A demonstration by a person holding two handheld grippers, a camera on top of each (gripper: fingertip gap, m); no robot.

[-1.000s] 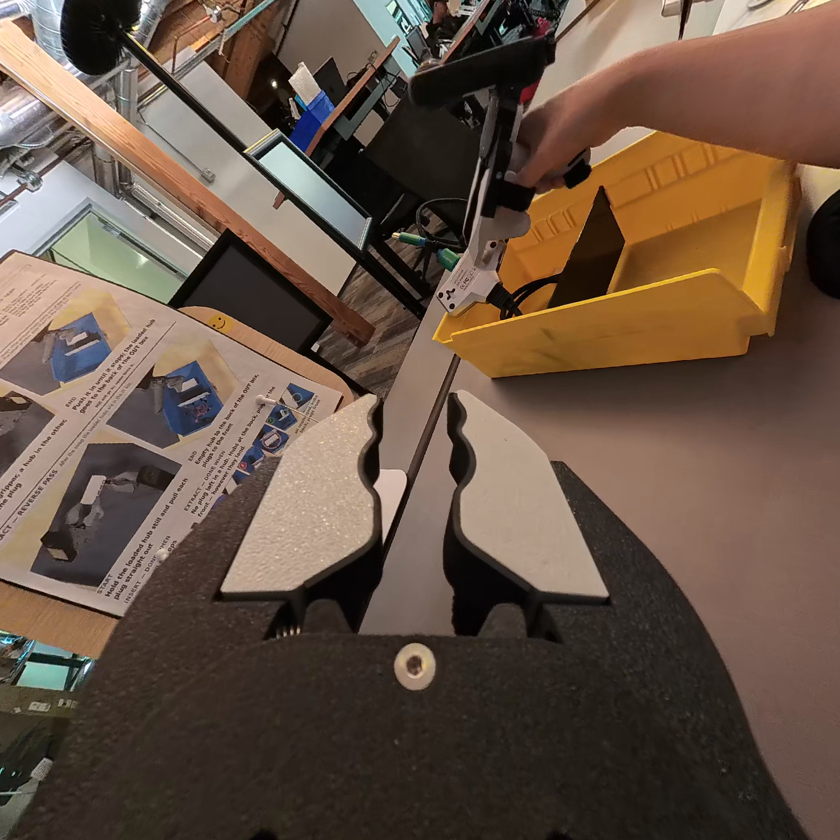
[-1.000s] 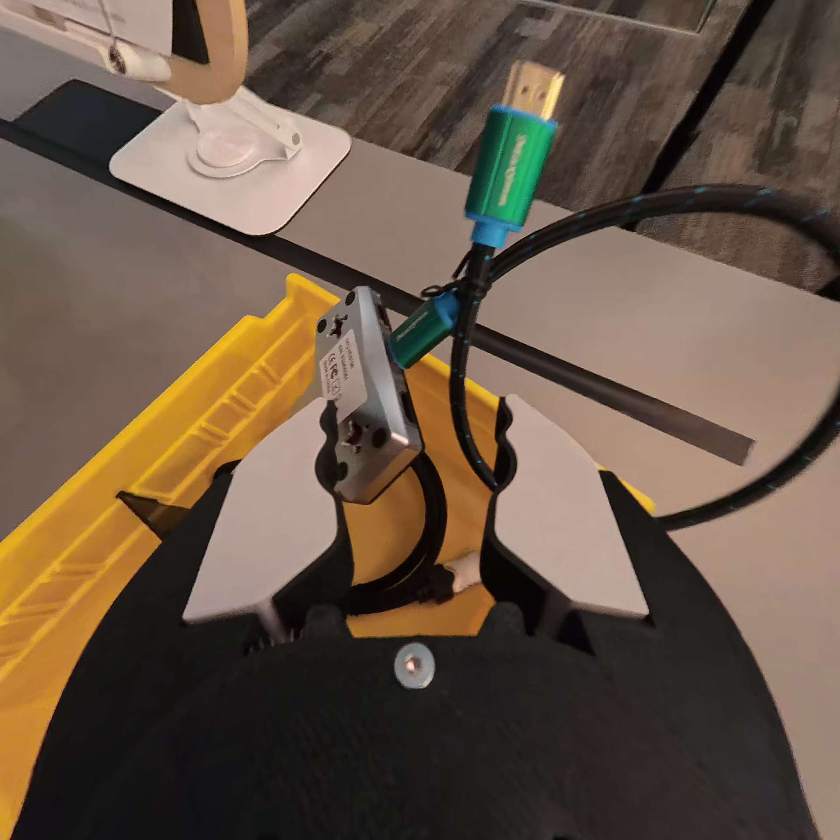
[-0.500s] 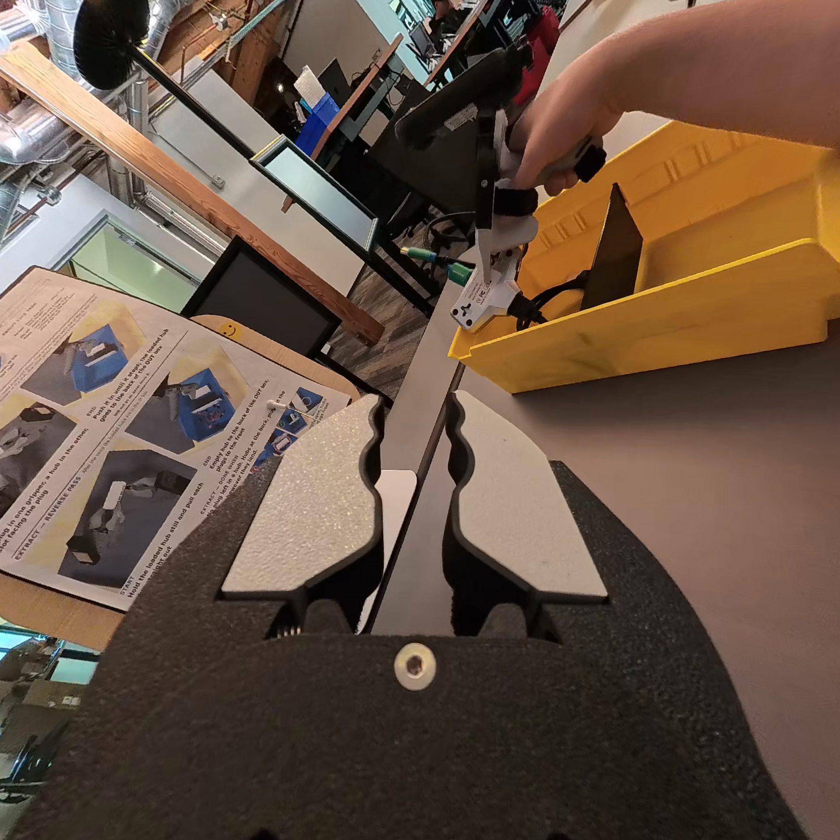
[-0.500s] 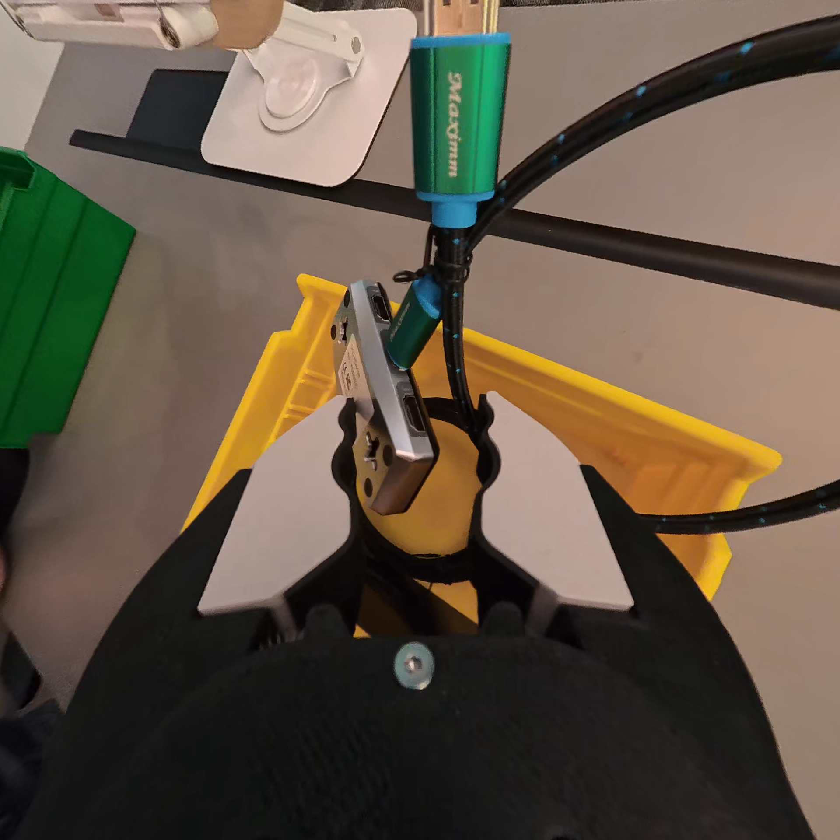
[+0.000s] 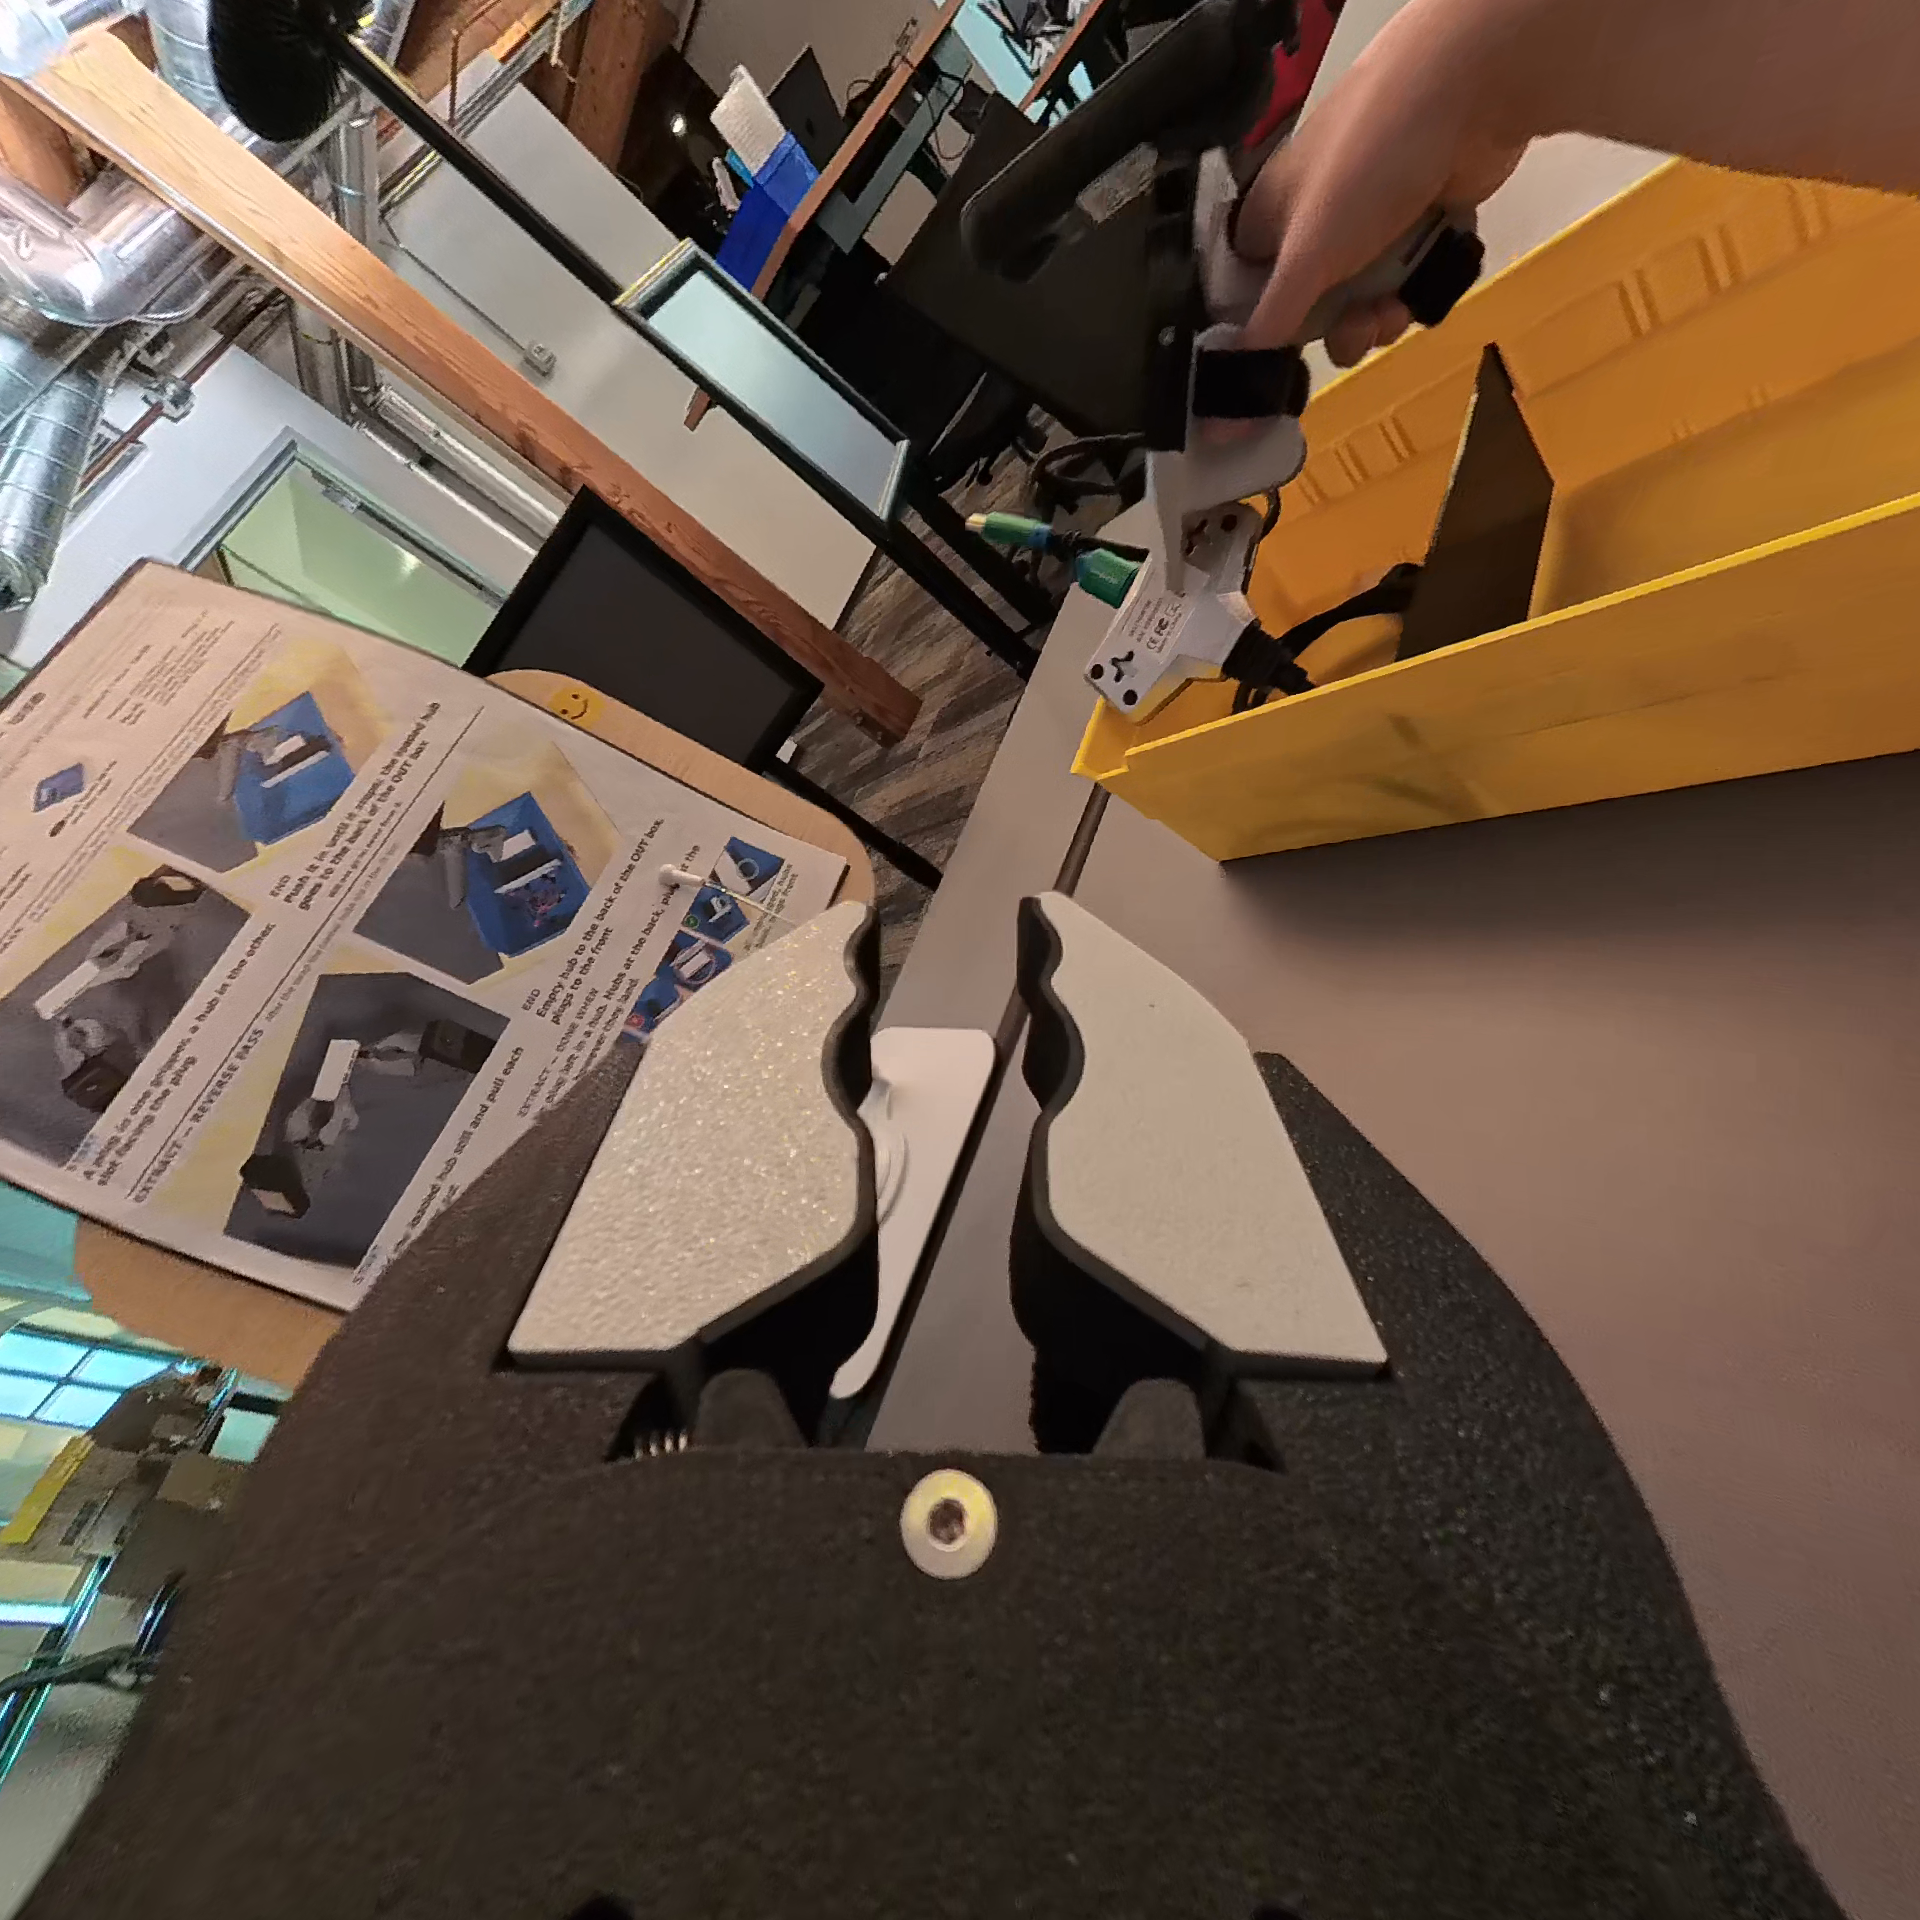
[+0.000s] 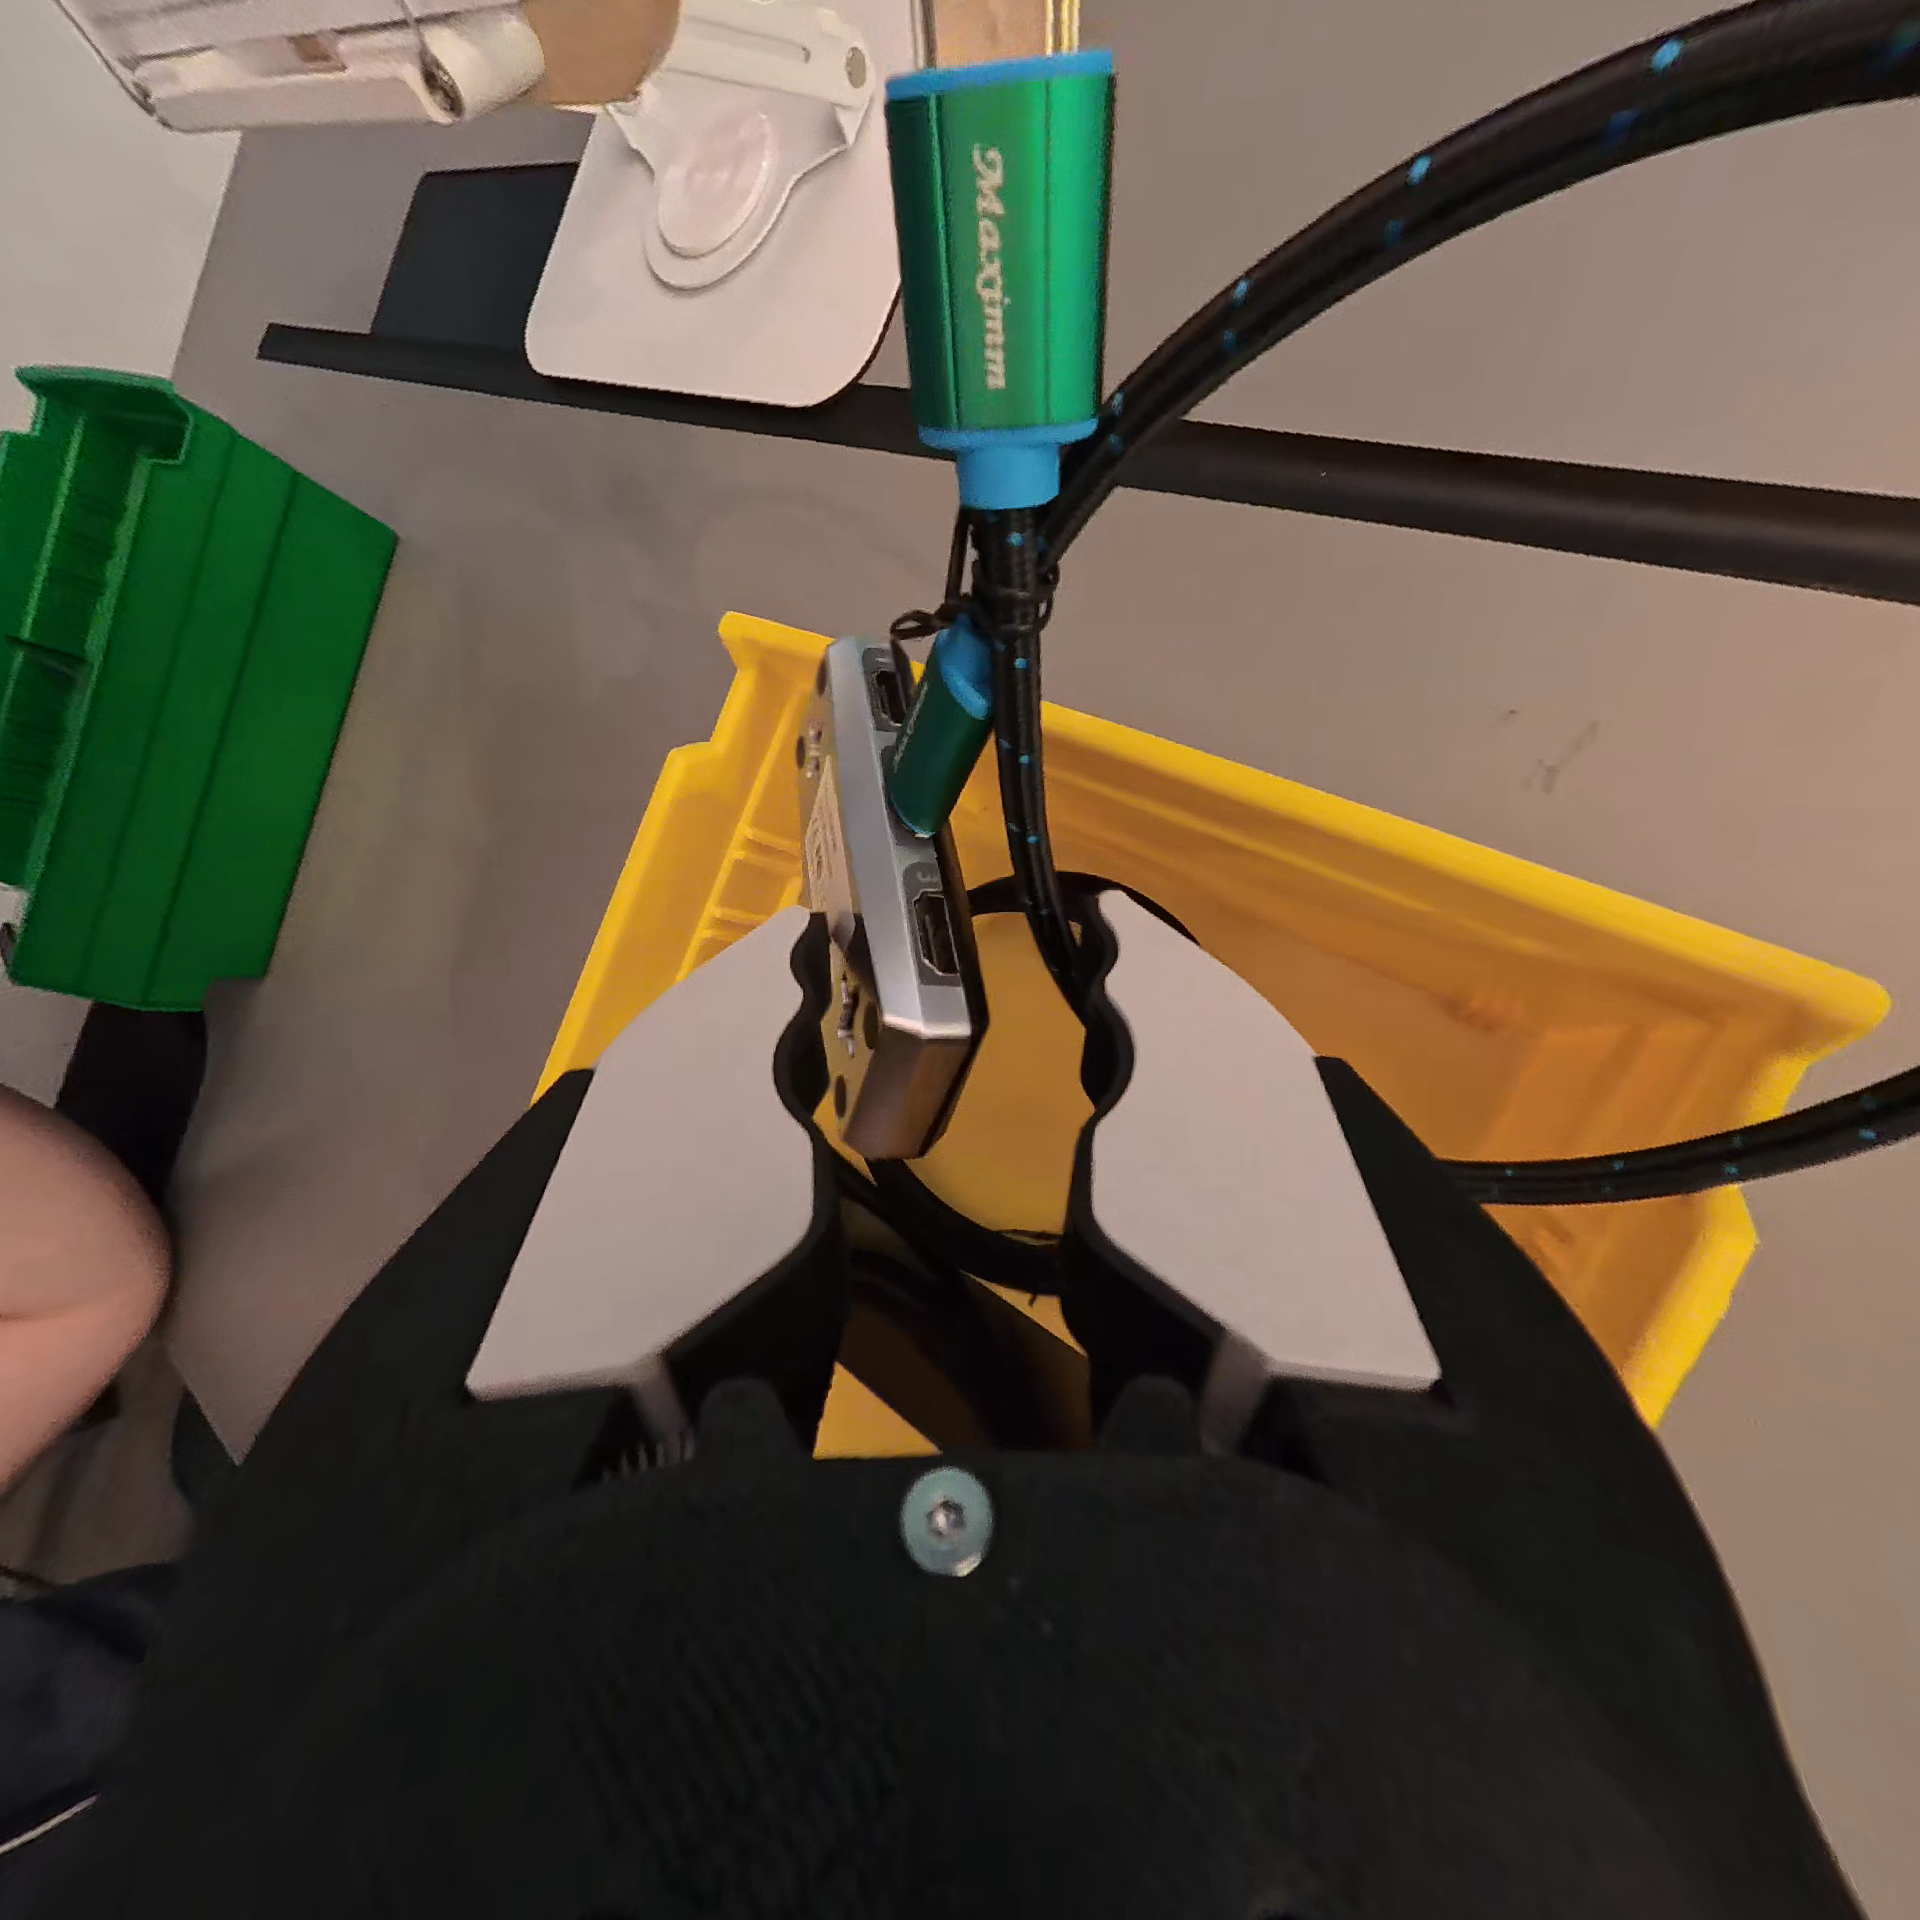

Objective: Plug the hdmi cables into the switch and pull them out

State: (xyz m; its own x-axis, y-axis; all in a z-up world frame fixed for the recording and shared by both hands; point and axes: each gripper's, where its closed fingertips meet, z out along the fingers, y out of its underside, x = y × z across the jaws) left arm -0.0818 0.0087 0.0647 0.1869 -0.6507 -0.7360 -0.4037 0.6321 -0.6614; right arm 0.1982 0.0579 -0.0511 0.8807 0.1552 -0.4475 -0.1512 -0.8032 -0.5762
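Observation:
My right gripper is shut on a silver HDMI switch together with a black braided cable, holding both above the near corner of a yellow bin. A green plug sits in the switch's middle port. A second green plug hangs free, tied to the cable. In the left wrist view a hand holds that gripper and the switch over the bin's corner. My left gripper is open and empty, low over the grey table, well short of the bin.
A green bin lies left of the yellow one. A white stand base sits by a black seam in the table. An instruction sheet on a board stands at the left. A black divider splits the yellow bin. Spacing between my two grippers at the tips: around 30 centimeters.
My right gripper has closed tighter on the switch and cable and tilted to look down over the bin. My left gripper has shifted slightly, with the bin now further right in its view.

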